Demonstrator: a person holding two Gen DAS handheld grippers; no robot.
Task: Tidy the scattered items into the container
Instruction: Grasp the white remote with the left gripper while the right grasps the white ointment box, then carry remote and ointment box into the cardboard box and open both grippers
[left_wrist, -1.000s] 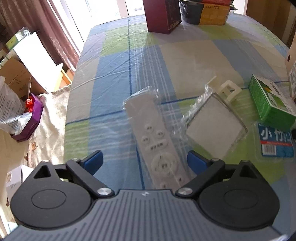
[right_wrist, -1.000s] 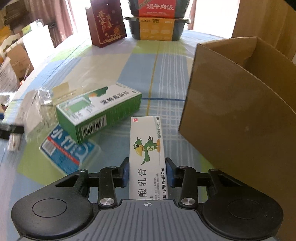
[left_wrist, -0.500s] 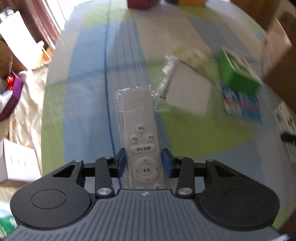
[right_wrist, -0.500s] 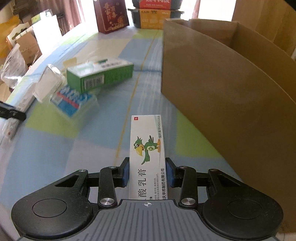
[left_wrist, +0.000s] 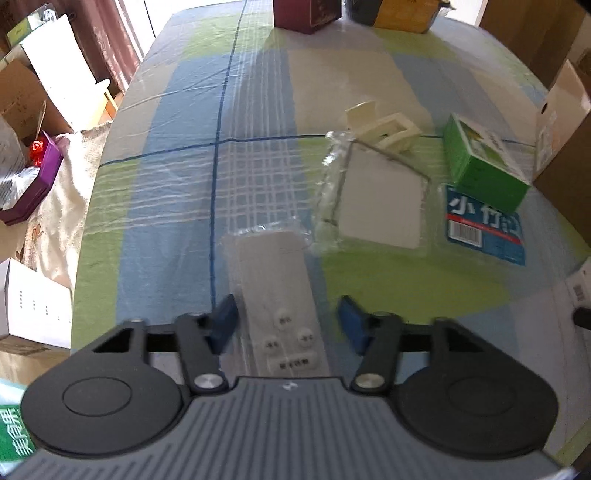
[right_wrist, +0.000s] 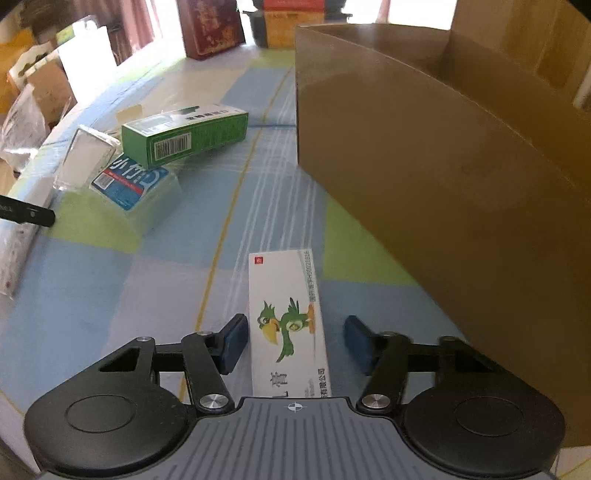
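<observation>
A white remote (left_wrist: 277, 280) in clear plastic wrap lies on the checked tablecloth between the blue fingers of my left gripper (left_wrist: 288, 321), which is open and not touching it. In the right wrist view a white carton with a green parrot (right_wrist: 286, 295) lies on the cloth between the spread fingers of my open right gripper (right_wrist: 295, 338). The brown cardboard box (right_wrist: 424, 166) stands just right of that carton, its top open. A green box (right_wrist: 184, 133), a blue packet (right_wrist: 129, 181) and a plastic-wrapped white square (left_wrist: 380, 199) lie scattered on the table.
A cream plastic clip (left_wrist: 384, 129) lies behind the white square. A maroon box (right_wrist: 210, 26) and stacked food tubs (right_wrist: 291, 22) stand at the far end. The table's left edge (left_wrist: 110, 155) drops to boxes and bags on the floor.
Both grippers were shut half a second ago, the left on the remote, the right on the parrot carton. Both now stand open, with those items lying loose between the fingers.
</observation>
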